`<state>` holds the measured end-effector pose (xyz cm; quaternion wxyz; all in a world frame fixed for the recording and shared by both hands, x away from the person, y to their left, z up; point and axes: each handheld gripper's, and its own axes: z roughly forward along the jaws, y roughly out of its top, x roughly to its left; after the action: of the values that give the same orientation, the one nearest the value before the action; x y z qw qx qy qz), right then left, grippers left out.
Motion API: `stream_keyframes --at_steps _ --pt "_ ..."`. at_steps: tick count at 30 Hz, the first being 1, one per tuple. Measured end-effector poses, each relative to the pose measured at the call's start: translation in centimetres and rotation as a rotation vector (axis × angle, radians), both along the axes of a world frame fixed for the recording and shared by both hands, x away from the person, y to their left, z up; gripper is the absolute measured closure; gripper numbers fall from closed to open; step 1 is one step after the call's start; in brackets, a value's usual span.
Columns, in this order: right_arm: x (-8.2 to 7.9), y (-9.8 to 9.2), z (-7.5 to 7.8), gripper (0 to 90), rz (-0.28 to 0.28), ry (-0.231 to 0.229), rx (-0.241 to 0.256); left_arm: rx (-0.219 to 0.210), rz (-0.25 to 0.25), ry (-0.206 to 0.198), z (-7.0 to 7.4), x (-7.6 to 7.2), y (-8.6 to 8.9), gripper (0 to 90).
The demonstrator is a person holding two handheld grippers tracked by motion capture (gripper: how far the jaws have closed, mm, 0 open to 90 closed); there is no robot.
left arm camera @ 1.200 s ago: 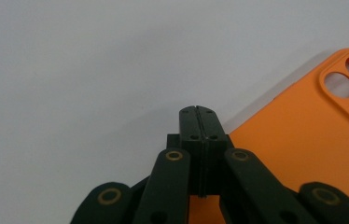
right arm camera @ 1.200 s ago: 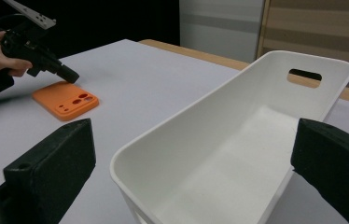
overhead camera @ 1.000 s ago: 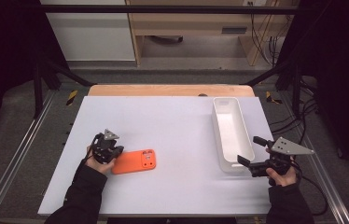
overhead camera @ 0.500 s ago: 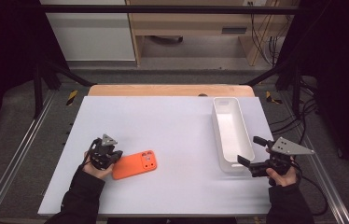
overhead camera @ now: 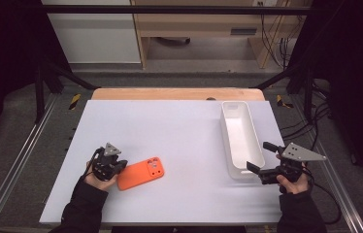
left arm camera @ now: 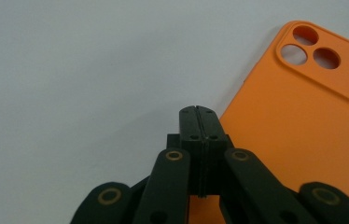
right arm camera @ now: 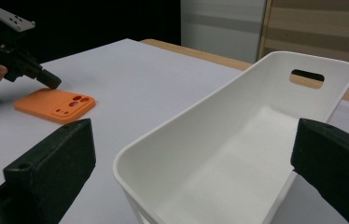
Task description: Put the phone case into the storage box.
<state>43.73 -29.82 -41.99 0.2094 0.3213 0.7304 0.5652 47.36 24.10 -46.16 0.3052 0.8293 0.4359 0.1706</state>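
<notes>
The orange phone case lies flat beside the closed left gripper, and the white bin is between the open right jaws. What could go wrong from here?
1. The left gripper is shut at the edge of the orange phone case, which lies flat on the table; it may only push the case and not lift it.
2. The right gripper is open around the near end of the white bin; closing could shift or tip the light, empty bin.
</notes>
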Motion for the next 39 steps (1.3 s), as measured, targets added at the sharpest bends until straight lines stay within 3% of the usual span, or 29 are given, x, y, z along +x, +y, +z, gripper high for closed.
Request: stream_keyframes --at_steps 18,24,34,39 --pt "-0.1 0.0 0.0 0.4 -0.001 0.002 -0.001 -0.005 -0.012 -0.016 -0.2 -0.7 0.3 90.0" --pt "-0.1 -0.1 0.1 0.4 -0.004 -0.002 0.003 -0.041 -0.025 -0.063 0.4 -0.7 0.7 89.9" --pt "-0.1 -0.1 0.1 0.4 -0.003 -0.003 0.000 -0.129 -0.083 -0.161 2.5 -0.8 1.5 70.9" --pt "-0.2 -0.2 0.1 0.4 -0.006 -0.003 0.003 -0.159 -0.115 -0.174 3.2 -0.8 1.7 61.4"
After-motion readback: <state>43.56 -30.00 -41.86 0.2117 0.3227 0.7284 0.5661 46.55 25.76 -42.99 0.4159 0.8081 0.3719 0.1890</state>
